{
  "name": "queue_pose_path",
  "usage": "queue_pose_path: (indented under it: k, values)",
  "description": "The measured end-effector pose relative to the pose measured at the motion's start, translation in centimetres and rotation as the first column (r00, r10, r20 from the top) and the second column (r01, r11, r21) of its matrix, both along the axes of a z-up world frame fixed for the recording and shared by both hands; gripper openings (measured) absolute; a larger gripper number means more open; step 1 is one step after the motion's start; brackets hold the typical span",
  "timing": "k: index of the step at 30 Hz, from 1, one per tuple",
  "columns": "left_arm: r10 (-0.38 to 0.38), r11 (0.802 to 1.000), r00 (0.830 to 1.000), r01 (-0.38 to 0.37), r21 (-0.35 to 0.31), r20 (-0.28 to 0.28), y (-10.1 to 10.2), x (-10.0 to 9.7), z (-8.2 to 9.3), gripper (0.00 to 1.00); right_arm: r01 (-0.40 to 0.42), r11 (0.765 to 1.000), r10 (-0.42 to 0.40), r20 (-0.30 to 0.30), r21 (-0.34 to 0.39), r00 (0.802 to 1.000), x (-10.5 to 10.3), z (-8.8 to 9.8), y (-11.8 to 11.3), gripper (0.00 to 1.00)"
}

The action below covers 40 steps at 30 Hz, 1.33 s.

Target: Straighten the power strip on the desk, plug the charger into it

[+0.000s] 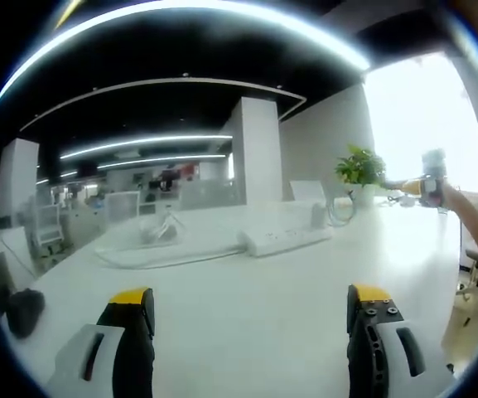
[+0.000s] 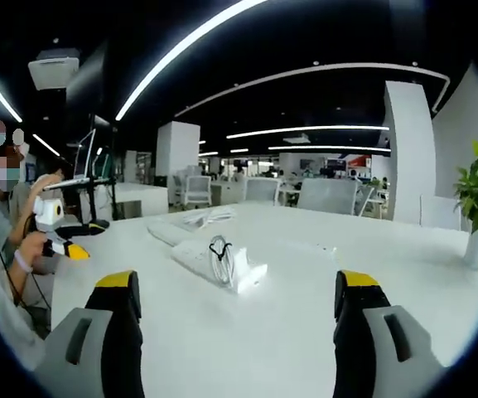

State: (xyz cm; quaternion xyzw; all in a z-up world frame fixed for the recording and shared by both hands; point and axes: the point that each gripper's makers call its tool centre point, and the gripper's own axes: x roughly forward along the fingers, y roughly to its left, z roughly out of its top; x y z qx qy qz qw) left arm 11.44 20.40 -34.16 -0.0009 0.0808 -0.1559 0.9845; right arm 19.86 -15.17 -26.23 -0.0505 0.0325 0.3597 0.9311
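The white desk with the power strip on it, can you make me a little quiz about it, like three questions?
1. True or false: the left gripper is holding the power strip.
2. What green thing stands near the far edge of the desk? A) plant B) cup C) ball
3. Fill in: the right gripper has its jaws ____.

Key: 1 false, both grippers are open and hold nothing. 2 A, a plant in a white pot. 3 open.
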Motion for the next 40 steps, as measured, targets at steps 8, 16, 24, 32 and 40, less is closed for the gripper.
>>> queue_pose_path:
  k: [8, 16, 24, 32, 40]
  values:
    - [-0.002, 1.000, 1.000, 0.002, 0.003, 0.000, 0.0, 0.1, 0.0, 0.99, 0.025, 1.000, -0.025, -0.003, 0.016, 1.000, -0.7, -0.6, -1.0, 1.00]
    - [0.001, 1.000, 1.000, -0.001, 0.003, 0.002, 0.1, 0.0, 0.1, 0.99, 0.041, 0.999, -0.041, -0.014, 0.018, 0.999, -1.5, -1.6, -1.7, 1.00]
    - [0.004, 1.000, 1.000, -0.004, 0.004, -0.001, 0.1, -0.1, 0.1, 0.99, 0.059, 0.998, -0.059, -0.027, 0.010, 0.998, -2.0, -2.8, -2.2, 1.00]
    - [0.008, 1.000, 1.000, -0.008, 0.003, -0.005, 0.3, -0.3, 0.0, 0.99, 0.070, 0.997, -0.070, -0.035, 0.012, 0.997, -2.2, -3.4, -2.6, 1.00]
    - [0.013, 1.000, 1.000, -0.013, 0.002, -0.009, 0.5, -0.3, -0.1, 0.99, 0.079, 0.997, -0.078, -0.041, 0.023, 0.996, -2.3, -3.8, -2.8, 1.00]
